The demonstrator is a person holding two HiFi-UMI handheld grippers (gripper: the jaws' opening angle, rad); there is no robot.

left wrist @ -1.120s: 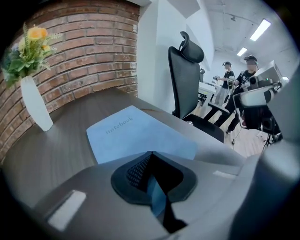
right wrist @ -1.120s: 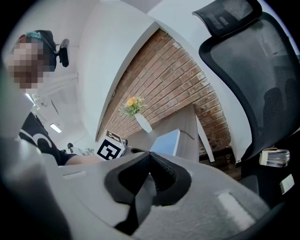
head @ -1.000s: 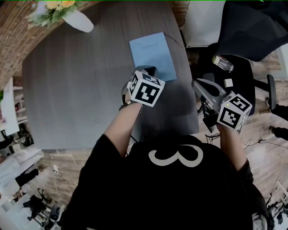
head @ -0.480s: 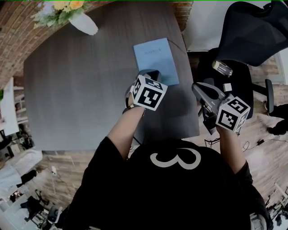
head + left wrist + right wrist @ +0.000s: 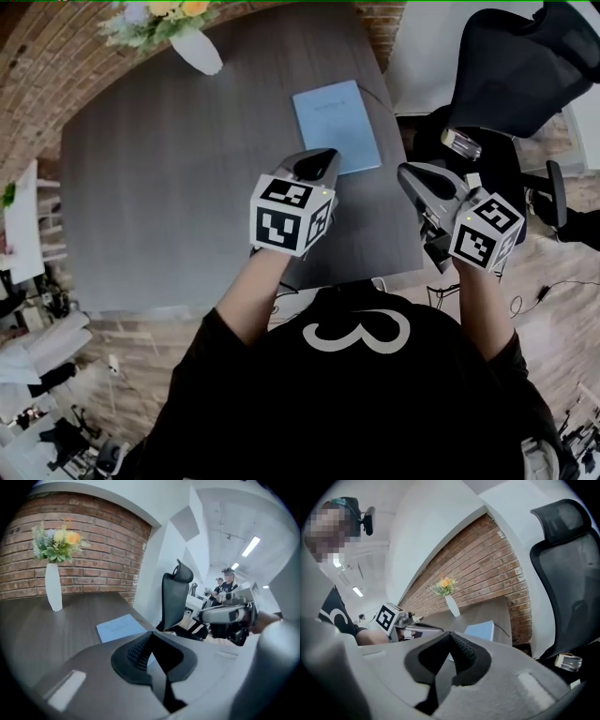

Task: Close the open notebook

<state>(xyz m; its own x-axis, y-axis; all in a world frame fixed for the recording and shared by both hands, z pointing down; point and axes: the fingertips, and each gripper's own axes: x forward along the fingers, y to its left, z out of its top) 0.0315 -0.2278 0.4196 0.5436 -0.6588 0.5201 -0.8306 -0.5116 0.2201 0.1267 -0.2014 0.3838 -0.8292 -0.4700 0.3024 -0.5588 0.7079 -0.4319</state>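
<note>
A light blue notebook (image 5: 336, 127) lies closed and flat on the dark grey table (image 5: 169, 187), near its far right edge. The left gripper view shows this notebook (image 5: 119, 627) just beyond the jaws, and it appears in the right gripper view as well (image 5: 482, 631). My left gripper (image 5: 314, 164) hovers just short of the notebook's near edge, jaws shut with nothing between them. My right gripper (image 5: 417, 178) is held off the table's right side, also shut and empty.
A white vase with flowers (image 5: 197, 49) stands at the table's far edge before a brick wall. A black office chair (image 5: 506, 66) stands right of the table, with a clear bottle (image 5: 464, 142) on its seat. People stand far off in the left gripper view.
My left gripper has drawn back from the notebook toward me and a little left. The right gripper has hardly moved. The notebook lies closed throughout.
</note>
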